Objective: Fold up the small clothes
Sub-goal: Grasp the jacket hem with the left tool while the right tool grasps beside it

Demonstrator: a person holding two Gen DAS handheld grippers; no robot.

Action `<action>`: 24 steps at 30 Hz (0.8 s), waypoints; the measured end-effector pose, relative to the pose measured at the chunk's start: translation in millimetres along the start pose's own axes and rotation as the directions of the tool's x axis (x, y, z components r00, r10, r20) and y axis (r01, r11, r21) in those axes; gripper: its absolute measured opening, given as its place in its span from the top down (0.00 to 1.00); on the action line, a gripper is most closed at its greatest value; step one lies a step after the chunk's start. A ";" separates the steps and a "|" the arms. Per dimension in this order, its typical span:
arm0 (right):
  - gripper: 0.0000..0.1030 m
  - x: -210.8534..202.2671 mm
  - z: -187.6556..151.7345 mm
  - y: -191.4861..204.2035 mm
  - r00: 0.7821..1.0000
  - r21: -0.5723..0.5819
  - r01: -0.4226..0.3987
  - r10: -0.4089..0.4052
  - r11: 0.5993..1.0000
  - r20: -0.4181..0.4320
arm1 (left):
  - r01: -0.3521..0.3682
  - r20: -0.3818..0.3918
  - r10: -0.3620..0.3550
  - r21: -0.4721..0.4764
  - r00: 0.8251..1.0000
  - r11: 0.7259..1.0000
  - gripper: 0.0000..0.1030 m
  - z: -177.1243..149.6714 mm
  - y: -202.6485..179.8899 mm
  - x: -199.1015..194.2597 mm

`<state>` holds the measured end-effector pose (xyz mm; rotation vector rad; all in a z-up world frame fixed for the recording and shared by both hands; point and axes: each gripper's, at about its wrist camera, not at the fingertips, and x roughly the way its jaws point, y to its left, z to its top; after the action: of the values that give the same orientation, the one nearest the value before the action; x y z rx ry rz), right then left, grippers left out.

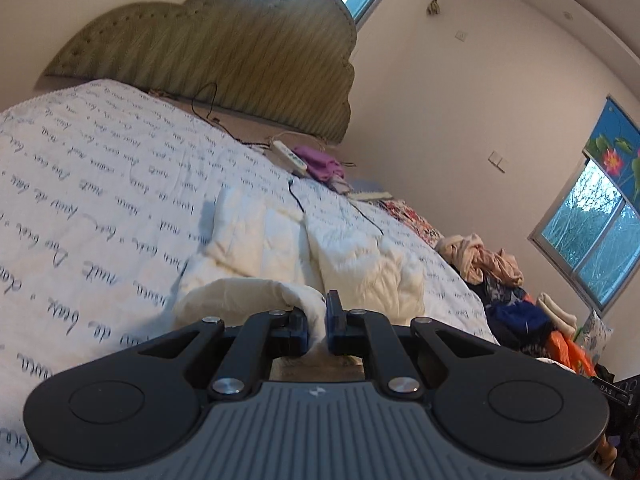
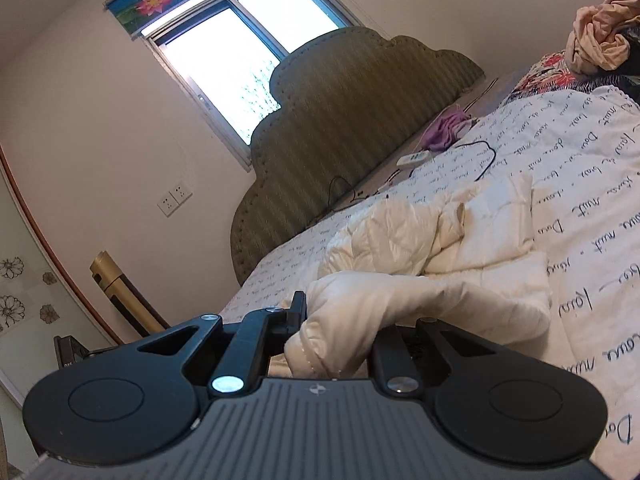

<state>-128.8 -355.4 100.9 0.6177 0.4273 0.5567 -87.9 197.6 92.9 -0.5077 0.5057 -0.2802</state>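
Note:
A cream quilted garment (image 1: 288,248) lies crumpled on the bed's white bedspread with script print (image 1: 100,168). In the left wrist view my left gripper (image 1: 318,320) is shut on a fold of its near edge, and the cloth is lifted off the bedspread there. In the right wrist view the same cream garment (image 2: 440,248) shows. My right gripper (image 2: 336,328) is shut on another thick fold of it. The cloth bulges over the right finger and hides it; the left finger (image 2: 298,312) shows.
A green padded headboard (image 1: 224,48) stands at the bed's far end. A white power strip (image 1: 290,156), a black cable (image 1: 340,208) and a purple cloth (image 1: 318,162) lie near it. A pile of mixed clothes (image 1: 504,280) sits on the bed's right side.

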 end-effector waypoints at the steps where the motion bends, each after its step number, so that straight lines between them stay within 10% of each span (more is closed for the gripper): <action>1: 0.84 5.4 7.0 -3.2 1.000 0.004 -0.006 0.006 1.000 0.014 | -0.003 0.006 0.003 0.003 1.000 1.000 0.92 6.1 -1.8 4.7; 13: 0.84 92.4 92.6 -39.0 0.992 0.022 0.024 -0.027 0.999 0.127 | -0.082 0.091 0.077 0.050 0.993 0.995 0.92 91.1 -30.0 91.1; 24: 0.84 215.9 130.3 -122.0 0.979 0.153 0.179 -0.192 0.972 0.075 | -0.301 0.014 0.301 0.039 0.953 0.953 0.92 113.3 -5.2 238.0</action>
<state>149.9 -363.2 73.9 0.7317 0.4388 0.3199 171.0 148.2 88.6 -0.3851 0.5613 0.0045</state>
